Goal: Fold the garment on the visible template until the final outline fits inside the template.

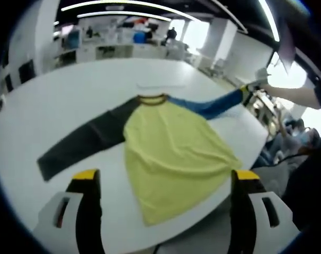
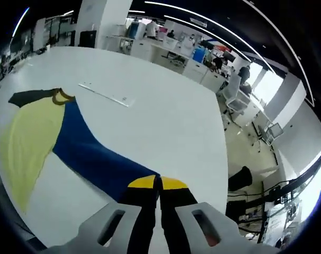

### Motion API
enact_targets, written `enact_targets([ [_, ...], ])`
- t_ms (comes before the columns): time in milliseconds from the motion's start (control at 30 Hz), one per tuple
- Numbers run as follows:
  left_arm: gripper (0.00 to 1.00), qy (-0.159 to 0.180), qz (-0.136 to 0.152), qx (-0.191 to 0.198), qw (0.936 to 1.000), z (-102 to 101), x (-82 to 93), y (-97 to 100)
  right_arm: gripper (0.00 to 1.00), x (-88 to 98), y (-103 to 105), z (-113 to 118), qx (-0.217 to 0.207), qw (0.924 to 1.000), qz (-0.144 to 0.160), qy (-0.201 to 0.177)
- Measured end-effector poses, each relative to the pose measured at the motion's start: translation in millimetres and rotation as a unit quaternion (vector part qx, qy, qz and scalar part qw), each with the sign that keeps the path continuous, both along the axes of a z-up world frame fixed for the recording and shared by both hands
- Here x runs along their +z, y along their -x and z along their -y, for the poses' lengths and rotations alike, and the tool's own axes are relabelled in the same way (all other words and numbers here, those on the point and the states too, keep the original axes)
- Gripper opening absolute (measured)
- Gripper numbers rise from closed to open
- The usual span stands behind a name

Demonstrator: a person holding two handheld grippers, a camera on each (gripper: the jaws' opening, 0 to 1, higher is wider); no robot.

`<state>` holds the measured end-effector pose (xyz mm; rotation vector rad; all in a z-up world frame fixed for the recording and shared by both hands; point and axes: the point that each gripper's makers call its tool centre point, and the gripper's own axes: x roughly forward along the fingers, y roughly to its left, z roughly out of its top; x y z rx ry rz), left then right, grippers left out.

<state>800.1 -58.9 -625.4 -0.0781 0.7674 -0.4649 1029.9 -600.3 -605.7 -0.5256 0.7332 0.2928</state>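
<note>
A shirt with a yellow body [image 1: 168, 145] lies flat on the white table [image 1: 70, 95], collar [image 1: 151, 99] away from me. Its black sleeve [image 1: 83, 140] stretches left and its blue sleeve [image 1: 208, 106] runs right. My left gripper [image 1: 166, 177] hangs open above the hem, a jaw on each side of the yellow body. My right gripper [image 2: 158, 183] is shut on the cuff end of the blue sleeve [image 2: 97, 156]; in the left gripper view the right gripper [image 1: 245, 95] is at the table's right edge. A thin pale template outline [image 2: 105, 94] lies beyond the collar.
The table's right edge [image 1: 256, 132] and near edge [image 1: 203, 211] run close to the shirt. A person's arm [image 1: 295, 95] reaches in from the right. Office desks and chairs [image 2: 240, 100] stand behind the table.
</note>
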Motion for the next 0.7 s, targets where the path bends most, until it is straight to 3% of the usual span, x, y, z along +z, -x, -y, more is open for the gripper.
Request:
enact_targets([
  [300,0.98,0.008,0.009,0.001,0.9999,-8,2.8,-1.3,0.02,27.5,-4,-39,0.027,0.9992,0.009,-0.027],
  [700,0.97,0.019,0.012,0.0,0.9997,-12,0.8,0.5,0.01,71.2,-7,-100,0.045,0.9923,0.027,-0.112],
])
